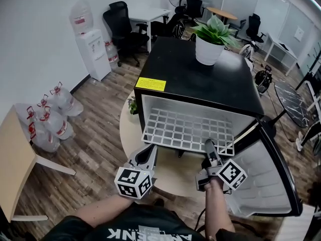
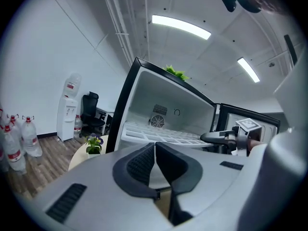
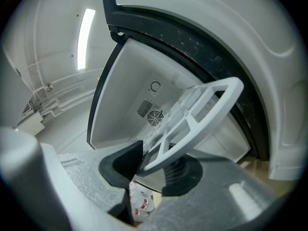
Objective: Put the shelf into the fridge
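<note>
A white grid shelf point(image 1: 188, 129) sticks halfway out of the small black fridge point(image 1: 200, 79), whose door point(image 1: 261, 179) hangs open to the right. My right gripper point(image 1: 209, 145) is shut on the shelf's front rim near its right corner; in the right gripper view the white rim point(image 3: 197, 114) runs slanting between the two dark pads of the right gripper point(image 3: 156, 165). My left gripper point(image 1: 149, 152) hovers just below the shelf's front left corner. Its pads point(image 2: 139, 165) meet with nothing between them, and the shelf point(image 2: 163, 136) lies ahead inside the fridge.
The fridge stands on a round pale table point(image 1: 131, 134) with a small flower pot point(image 1: 133, 106) beside it. A potted plant point(image 1: 209, 49) sits on the fridge top. Water bottles point(image 1: 50, 119), a water dispenser point(image 1: 93, 51) and a wooden table point(image 1: 15, 154) stand at the left.
</note>
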A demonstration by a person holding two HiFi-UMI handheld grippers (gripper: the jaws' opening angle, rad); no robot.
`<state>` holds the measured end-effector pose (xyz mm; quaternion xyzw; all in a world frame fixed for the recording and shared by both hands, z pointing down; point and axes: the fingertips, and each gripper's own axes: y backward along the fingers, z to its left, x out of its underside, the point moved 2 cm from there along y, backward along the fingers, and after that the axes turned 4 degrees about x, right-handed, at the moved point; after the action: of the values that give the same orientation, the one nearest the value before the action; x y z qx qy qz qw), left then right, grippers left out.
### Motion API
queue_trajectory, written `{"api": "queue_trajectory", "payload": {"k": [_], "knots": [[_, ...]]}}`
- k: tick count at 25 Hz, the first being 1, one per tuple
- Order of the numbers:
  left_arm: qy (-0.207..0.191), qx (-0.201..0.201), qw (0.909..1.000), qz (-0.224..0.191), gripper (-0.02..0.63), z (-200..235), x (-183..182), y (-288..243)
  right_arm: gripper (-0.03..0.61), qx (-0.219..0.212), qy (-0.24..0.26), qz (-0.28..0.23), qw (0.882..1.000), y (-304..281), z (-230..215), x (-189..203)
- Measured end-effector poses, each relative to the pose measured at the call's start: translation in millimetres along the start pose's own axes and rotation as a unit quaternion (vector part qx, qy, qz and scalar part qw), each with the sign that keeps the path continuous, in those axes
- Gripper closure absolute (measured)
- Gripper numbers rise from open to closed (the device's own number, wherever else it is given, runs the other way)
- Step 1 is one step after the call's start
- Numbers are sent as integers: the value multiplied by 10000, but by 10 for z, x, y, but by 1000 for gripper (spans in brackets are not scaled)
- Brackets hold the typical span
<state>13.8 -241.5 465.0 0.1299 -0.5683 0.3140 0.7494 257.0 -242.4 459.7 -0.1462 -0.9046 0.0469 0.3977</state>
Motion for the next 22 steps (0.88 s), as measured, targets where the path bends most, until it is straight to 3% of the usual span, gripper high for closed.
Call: {"api": "queue_trajectory", "payload": {"k": [3, 9, 12, 15, 18, 22], "knots": [[-94, -50, 9999, 27, 601, 19, 10, -51, 465, -51, -86, 18, 9999, -45, -16, 6], [-100, -163, 9998, 26, 603, 54, -13, -100, 461, -253, -762, 16, 9968, -119, 56, 97], [-64, -150, 9999, 55, 604, 66, -15, -117, 459, -54, -274, 7, 9996, -102, 29, 51], [-121, -125, 9998, 85, 604, 70, -18, -128, 445, -37, -244, -2, 9997, -54, 38, 71], [-199, -70, 9997, 107, 606, 71, -27, -140, 440, 236, 174, 20, 9996, 100, -1, 49], [-216, -69, 9997, 85, 606, 73, -25, -121, 437, 115, 68, 3, 9999, 286, 39, 218]]}}
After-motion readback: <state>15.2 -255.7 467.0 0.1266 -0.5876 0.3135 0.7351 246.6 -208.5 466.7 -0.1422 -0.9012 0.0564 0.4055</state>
